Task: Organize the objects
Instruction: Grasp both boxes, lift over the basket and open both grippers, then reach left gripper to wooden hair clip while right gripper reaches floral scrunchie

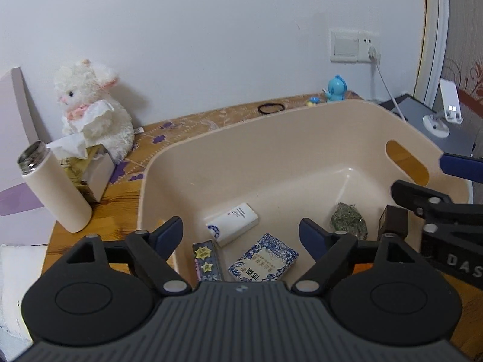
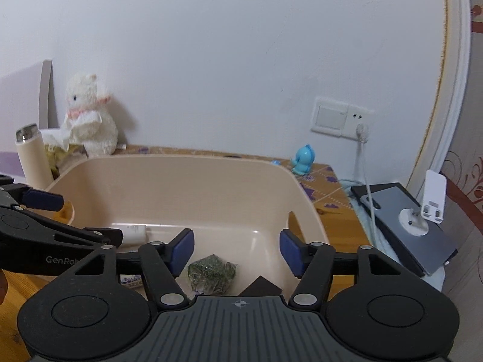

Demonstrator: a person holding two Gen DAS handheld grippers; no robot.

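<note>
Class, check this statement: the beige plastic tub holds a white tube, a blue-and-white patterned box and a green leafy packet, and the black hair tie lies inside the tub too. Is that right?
Not quite. The black hair tie lies on the wooden table behind the beige plastic tub, not inside it, as the left wrist view shows. The white tube, blue-and-white patterned box and green leafy packet are inside.

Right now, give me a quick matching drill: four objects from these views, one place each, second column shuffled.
Objects:
1. white tube
2. plush lamb
3. black hair tie
4. phone stand

Places:
A. on the grey laptop, right of the table
B. lying on the floor of the beige bin
C. on the patterned mat behind the bin
D. back left by the wall, behind the tissue box

Pairs: 1-B, 2-D, 3-C, 4-A
</note>
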